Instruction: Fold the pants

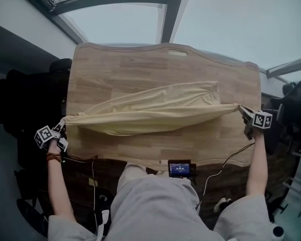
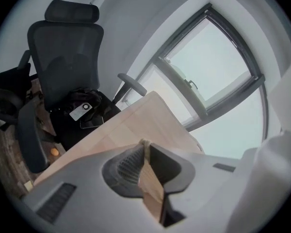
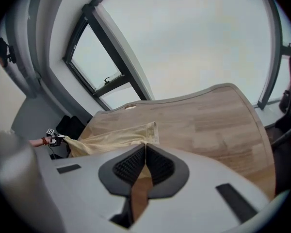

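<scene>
Pale yellow pants (image 1: 150,112) hang stretched in a long band above the wooden table (image 1: 140,69), pulled taut between both grippers. My left gripper (image 1: 61,126) is shut on the pants' left end past the table's left edge. My right gripper (image 1: 242,110) is shut on the right end near the table's right edge. In the left gripper view the left gripper (image 2: 144,147) pinches a thin sliver of cloth. The right gripper view shows the right gripper (image 3: 145,147) closed on the pants (image 3: 116,140), which run away toward the far left gripper (image 3: 56,137).
A black office chair (image 2: 63,67) with things on its seat stands just beyond the table's left side. A small black device (image 1: 179,168) is clamped at the table's near edge, with a cable (image 1: 226,164) beside it. Another dark chair (image 1: 296,104) stands at the right. Windows lie behind the table.
</scene>
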